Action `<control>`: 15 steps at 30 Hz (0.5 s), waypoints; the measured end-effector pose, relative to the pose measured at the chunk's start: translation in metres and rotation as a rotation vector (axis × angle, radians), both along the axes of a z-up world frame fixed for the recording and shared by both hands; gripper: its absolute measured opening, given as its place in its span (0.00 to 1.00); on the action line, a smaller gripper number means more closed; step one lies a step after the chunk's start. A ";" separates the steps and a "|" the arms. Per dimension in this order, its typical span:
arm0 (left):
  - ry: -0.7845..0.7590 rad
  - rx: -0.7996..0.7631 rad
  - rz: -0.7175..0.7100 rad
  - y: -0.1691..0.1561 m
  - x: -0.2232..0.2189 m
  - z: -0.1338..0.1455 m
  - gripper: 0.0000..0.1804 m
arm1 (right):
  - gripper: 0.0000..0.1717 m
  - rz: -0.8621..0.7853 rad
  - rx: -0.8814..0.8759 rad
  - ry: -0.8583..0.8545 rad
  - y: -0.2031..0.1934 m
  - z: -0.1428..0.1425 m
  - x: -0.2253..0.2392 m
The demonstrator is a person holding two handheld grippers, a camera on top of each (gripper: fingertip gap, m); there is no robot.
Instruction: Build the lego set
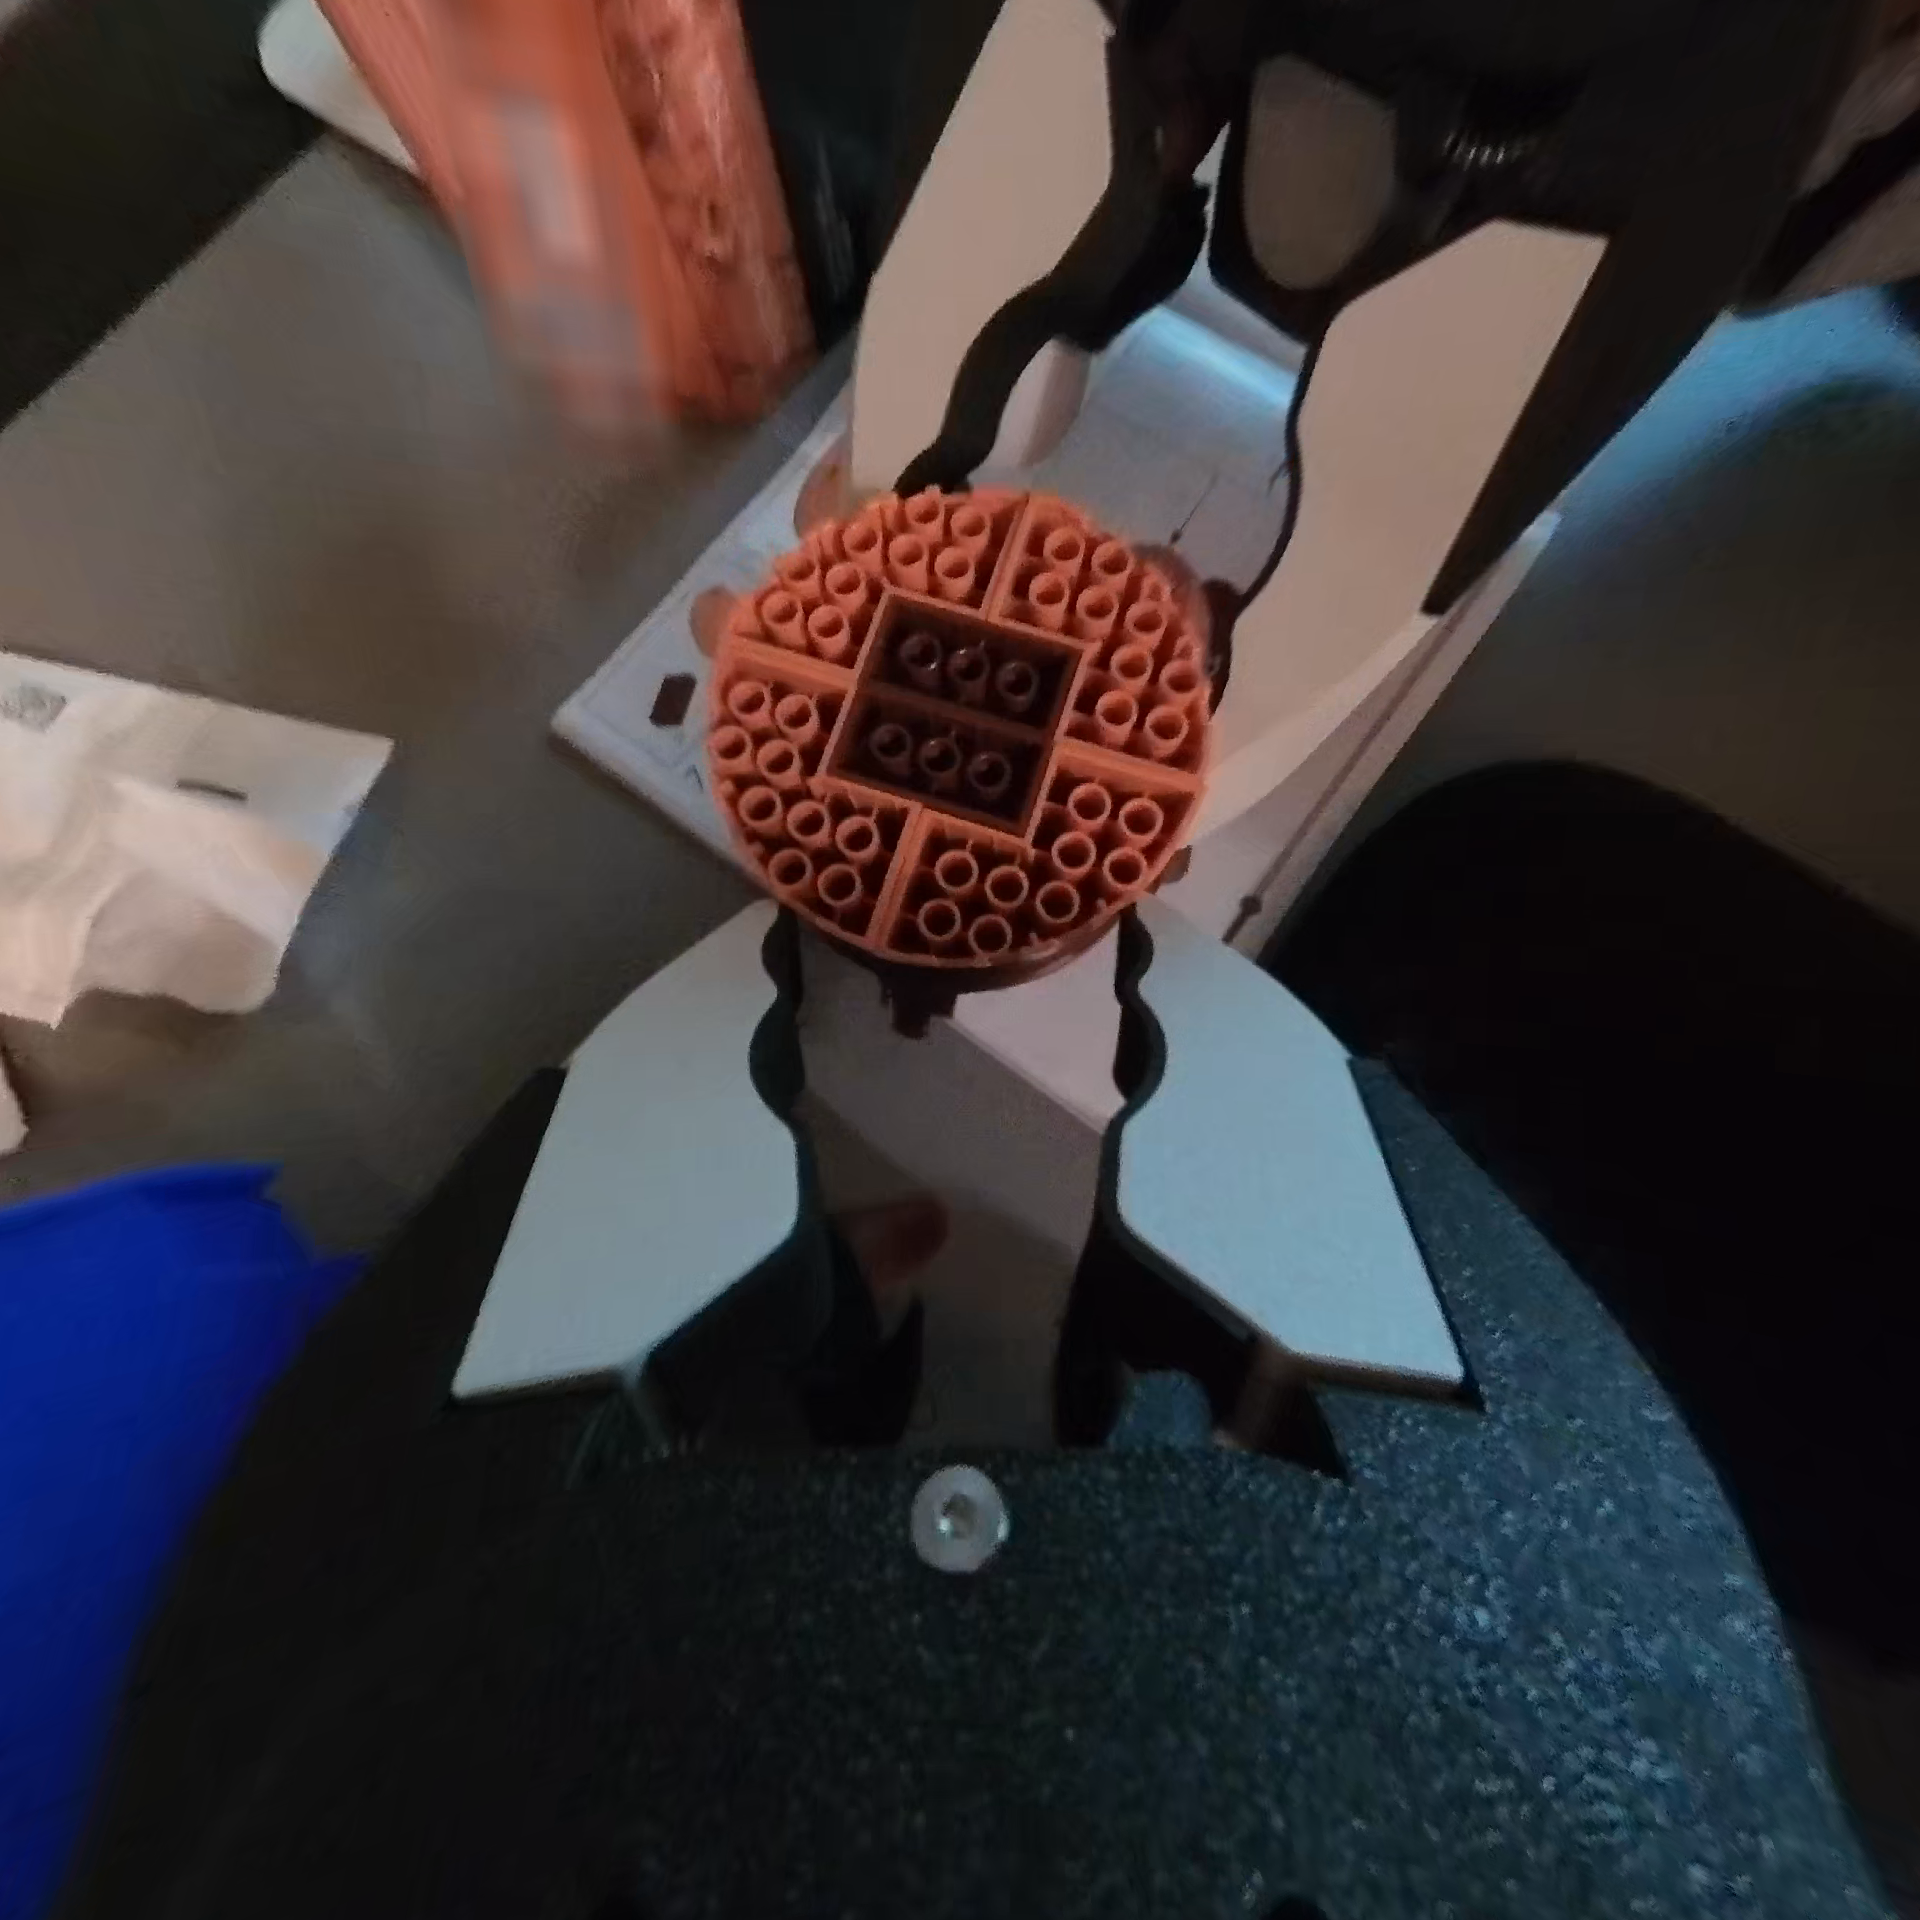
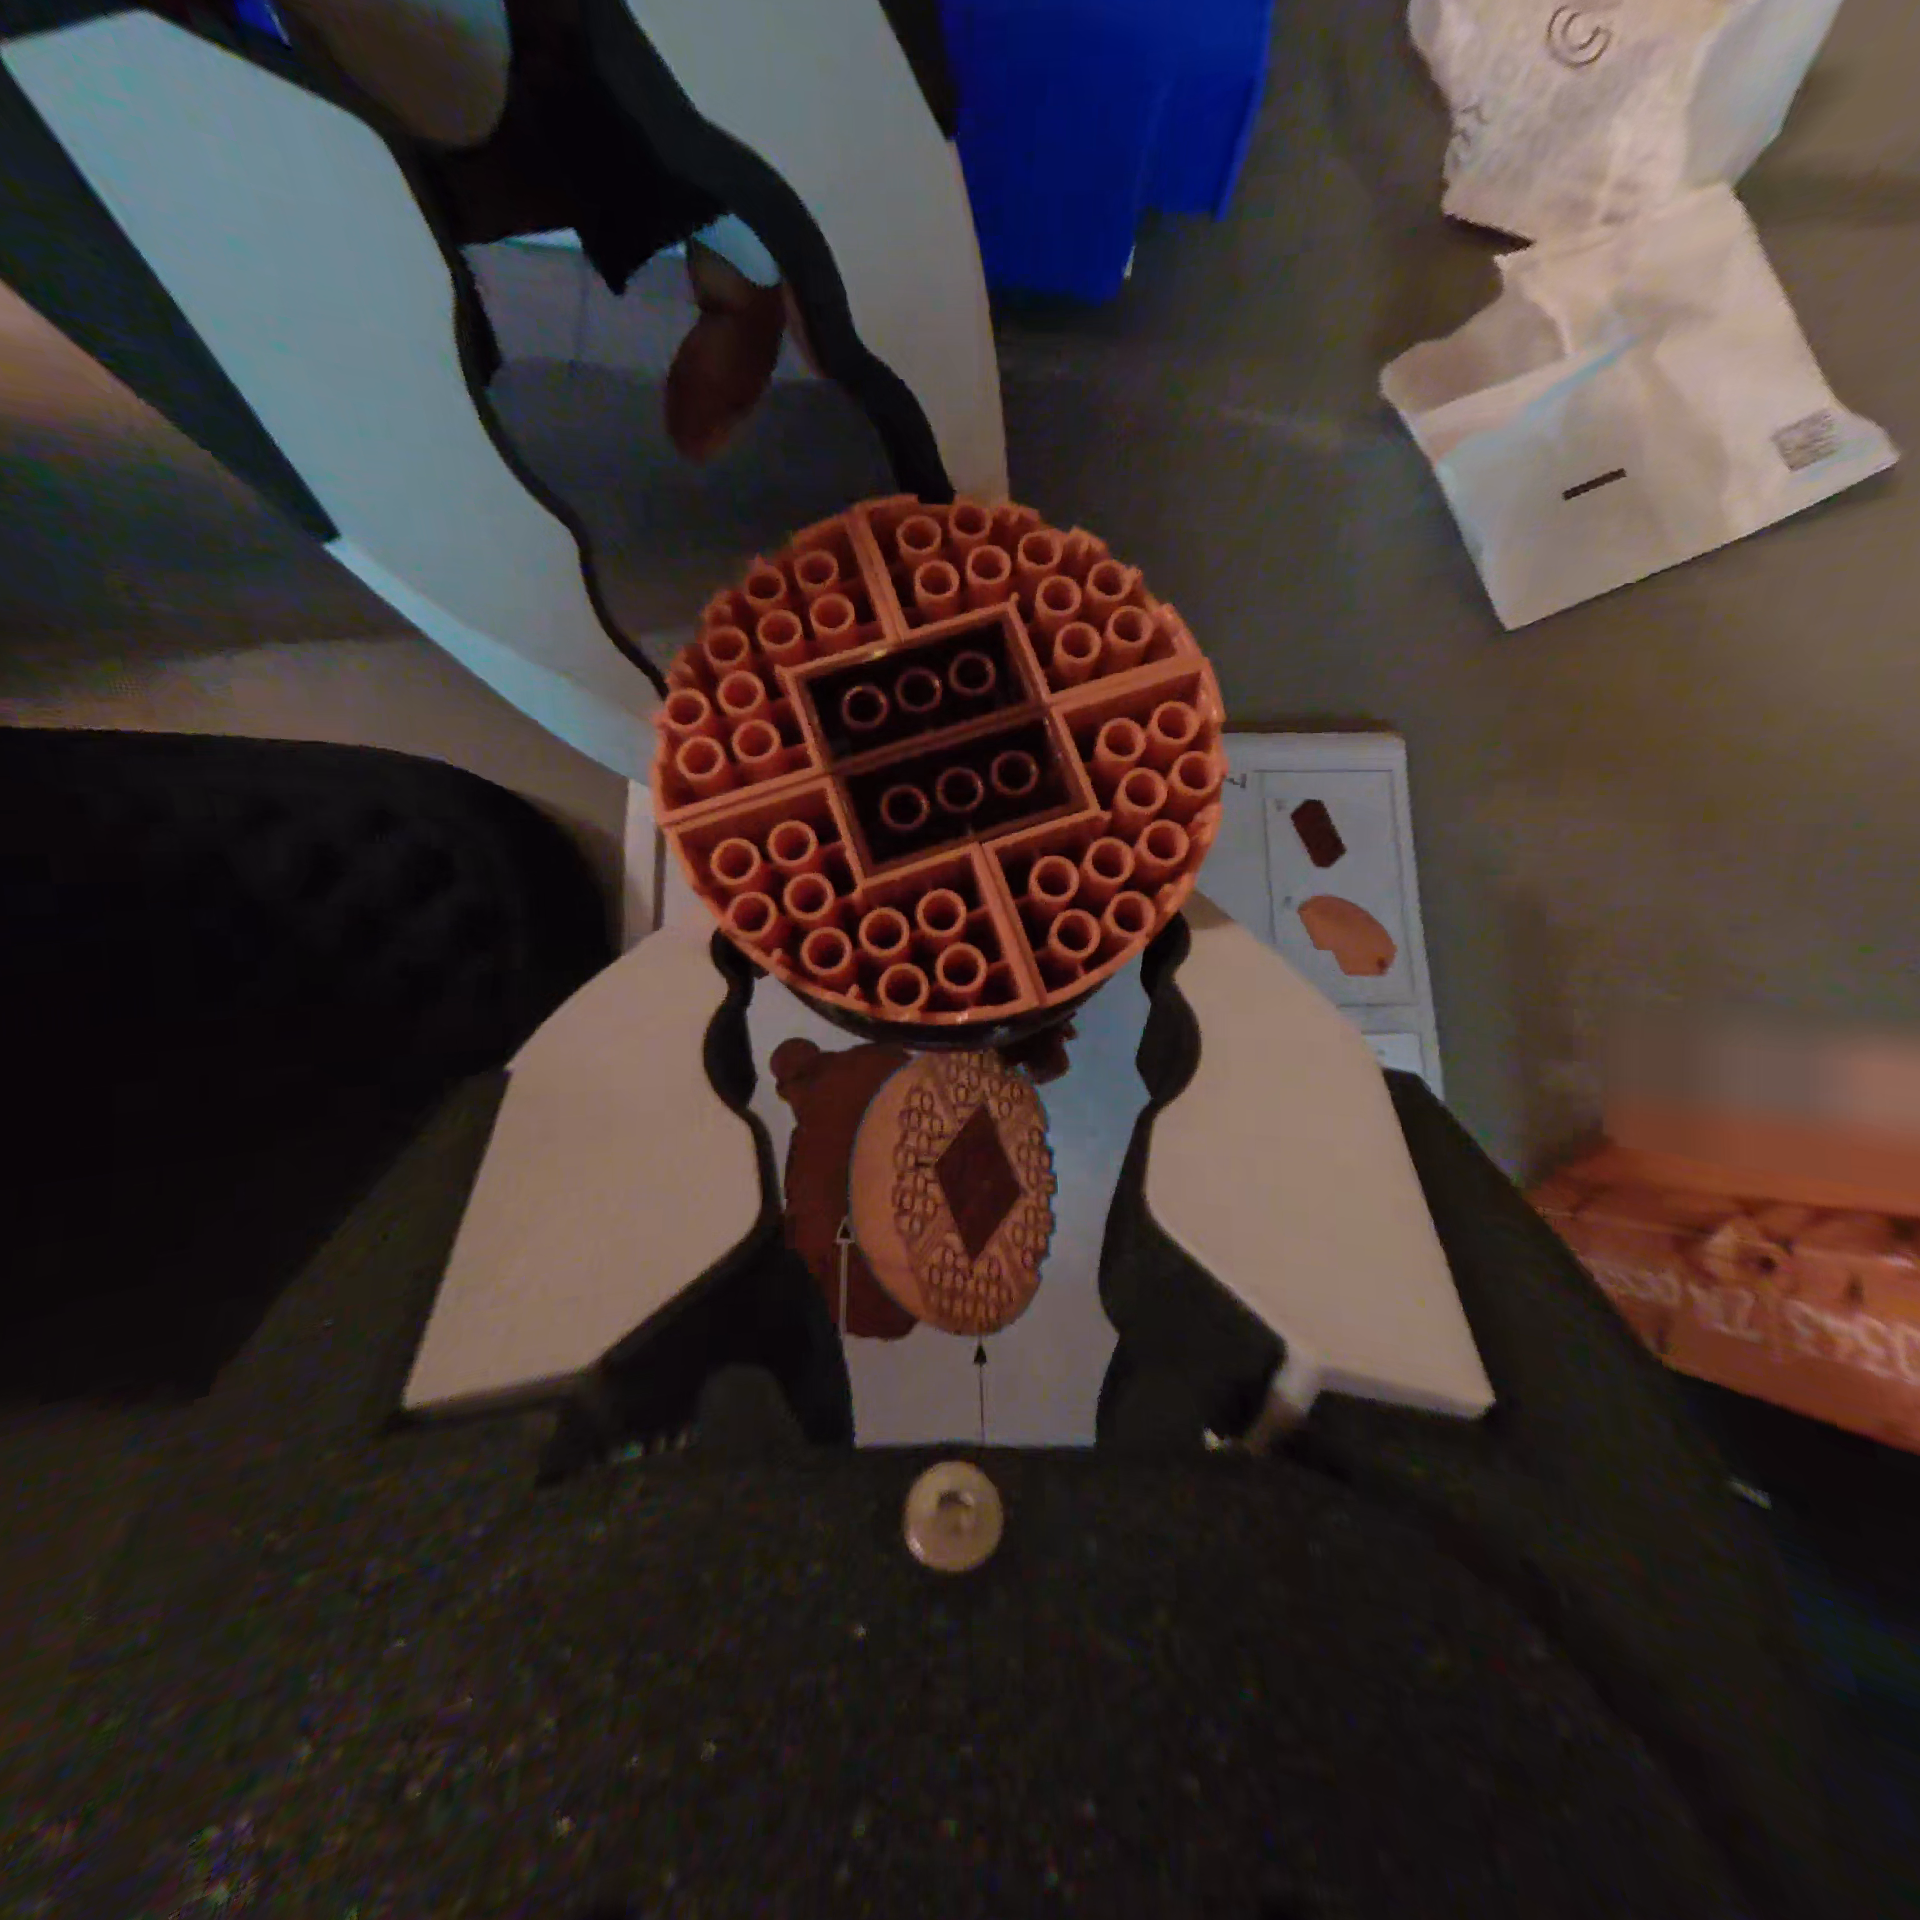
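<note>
A round orange brick disc with two dark brown bricks at its centre is held in the air, its hollow underside toward both cameras. My left gripper is shut on the disc's near edge, both pads against its rim. In the right wrist view the same disc sits between my right gripper, which is shut on the opposite edge. Each view shows the other gripper's fingers reaching in from the top and gripping the far rim. A darker layer shows beneath the disc.
An open instruction booklet lies on the grey table under the disc. An orange box is at the right, a crumpled white paper bag at the far right, a blue container beyond, and a black object at the left.
</note>
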State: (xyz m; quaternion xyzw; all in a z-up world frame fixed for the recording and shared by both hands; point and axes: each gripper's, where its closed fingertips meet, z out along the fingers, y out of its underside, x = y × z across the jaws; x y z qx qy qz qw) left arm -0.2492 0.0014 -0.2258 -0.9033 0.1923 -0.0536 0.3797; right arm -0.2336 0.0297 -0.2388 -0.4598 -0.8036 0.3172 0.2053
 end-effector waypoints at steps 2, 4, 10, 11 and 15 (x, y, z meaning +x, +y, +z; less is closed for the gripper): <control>0.017 -0.024 0.013 -0.004 -0.002 -0.009 0.32 | 0.42 0.003 -0.001 -0.005 -0.003 -0.009 -0.001; 0.016 -0.023 0.044 -0.004 -0.003 -0.014 0.34 | 0.46 -0.002 -0.054 0.014 -0.007 -0.008 -0.003; 0.118 0.023 0.378 -0.024 -0.025 0.001 0.65 | 0.67 -0.191 -0.023 0.173 0.023 0.035 0.030; 0.118 0.057 0.438 -0.029 -0.022 0.009 0.69 | 0.67 -0.239 -0.013 0.203 0.027 0.042 0.042; 0.064 0.210 0.597 -0.040 0.013 0.030 0.74 | 0.66 -0.395 -0.045 0.259 0.020 0.051 0.090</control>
